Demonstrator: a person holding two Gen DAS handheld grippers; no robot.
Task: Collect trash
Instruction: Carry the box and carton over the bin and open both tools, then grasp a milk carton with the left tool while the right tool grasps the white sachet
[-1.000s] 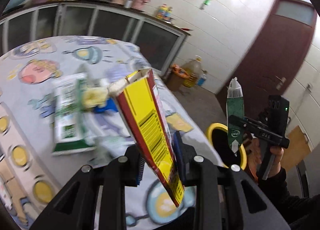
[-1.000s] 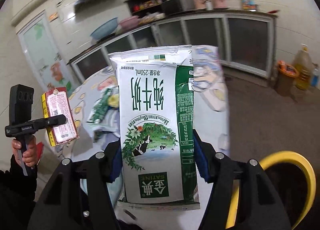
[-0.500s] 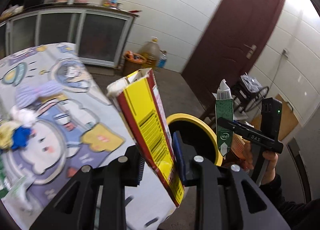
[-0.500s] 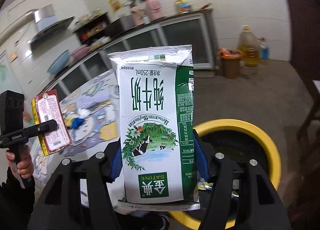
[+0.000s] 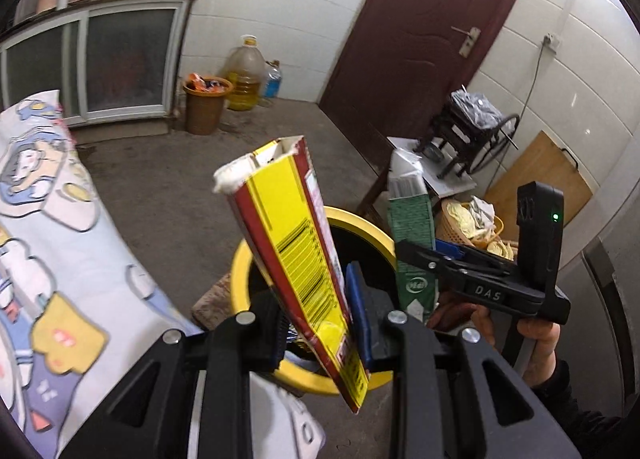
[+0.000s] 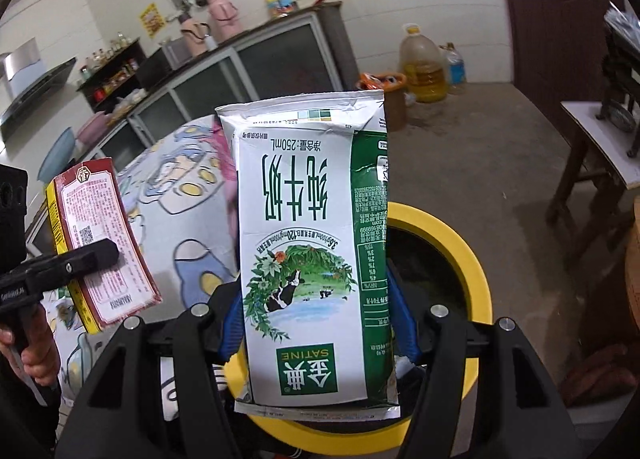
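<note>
My left gripper [image 5: 320, 319] is shut on a torn yellow and red carton [image 5: 296, 243], held upright over the yellow-rimmed bin [image 5: 240, 271]. That carton also shows in the right wrist view [image 6: 100, 239]. My right gripper [image 6: 316, 323] is shut on a flattened green and white milk carton [image 6: 312, 243], held over the same bin [image 6: 476, 271]. The milk carton also shows edge-on in the left wrist view [image 5: 412, 243], above the bin's right rim.
The cartoon-print tablecloth [image 5: 44, 243] lies left of the bin. An orange bin [image 5: 206, 101], an oil jug [image 5: 245, 73] and a bottle stand by the cabinet. A low table [image 6: 600, 147], a wicker basket [image 5: 476, 223] and a dark red door [image 5: 416, 19] are on the right.
Both grippers have swung from over the table to over the yellow bin, each keeping hold of its carton. The table has slid to the left of both views.
</note>
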